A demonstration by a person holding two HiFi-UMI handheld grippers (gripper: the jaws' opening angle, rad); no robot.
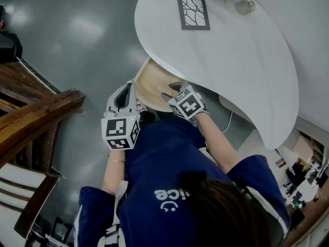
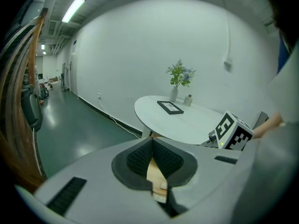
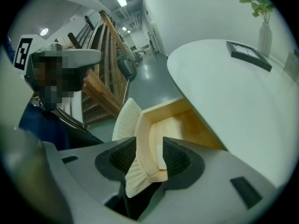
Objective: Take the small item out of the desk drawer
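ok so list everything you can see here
table: one, white, round, upper right of head view
picture frame: one, black, flat on the table
vase of flowers: one, white, table's far edge
small bottle: one, pale, beside the vase
drawer: one, light wood, pulled open under the table
stairs: one, brown wood, left
floor: one, grey-green, all around
blue top: one, on the person
left claw: one, grey, closed, beside the drawer
right claw: one, grey, open, astride the drawer's front wall
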